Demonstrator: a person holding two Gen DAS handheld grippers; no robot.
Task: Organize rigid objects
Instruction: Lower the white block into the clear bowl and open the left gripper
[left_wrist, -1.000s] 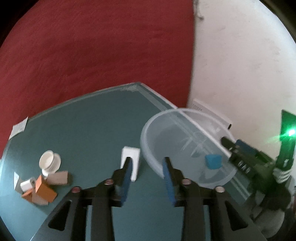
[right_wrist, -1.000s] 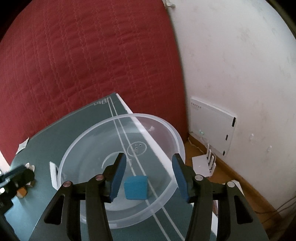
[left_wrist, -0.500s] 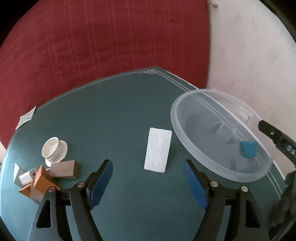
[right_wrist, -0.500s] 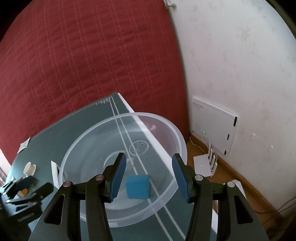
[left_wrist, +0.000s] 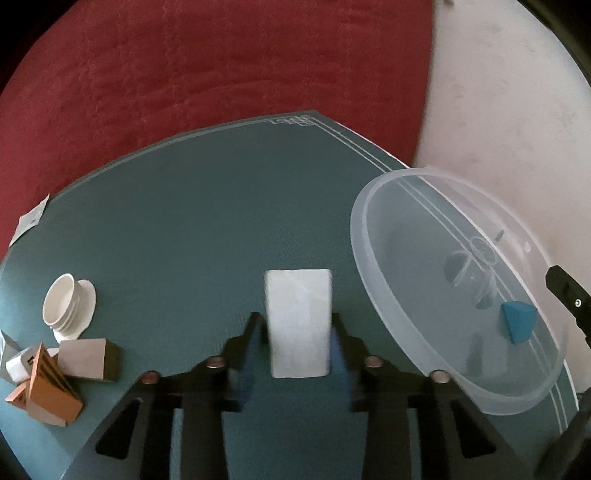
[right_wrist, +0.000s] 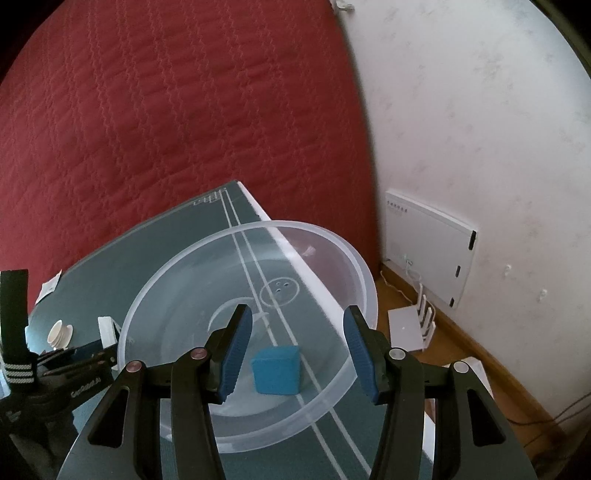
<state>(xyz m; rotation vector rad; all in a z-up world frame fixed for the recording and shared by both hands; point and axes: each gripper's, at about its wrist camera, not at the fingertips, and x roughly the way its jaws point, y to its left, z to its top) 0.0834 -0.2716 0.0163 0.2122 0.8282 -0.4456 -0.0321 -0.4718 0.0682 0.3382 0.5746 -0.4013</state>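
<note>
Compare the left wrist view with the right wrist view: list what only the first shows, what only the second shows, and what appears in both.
Only the left wrist view: the left gripper, whose jaws have just been closing, now shut on the white block, and the pile of brown and orange blocks.

Only the right wrist view: the right gripper open above the bowl, the white wall panel and the router on the floor.

Both: the clear bowl, the blue cube inside it, the white spool and the green mat.
</note>
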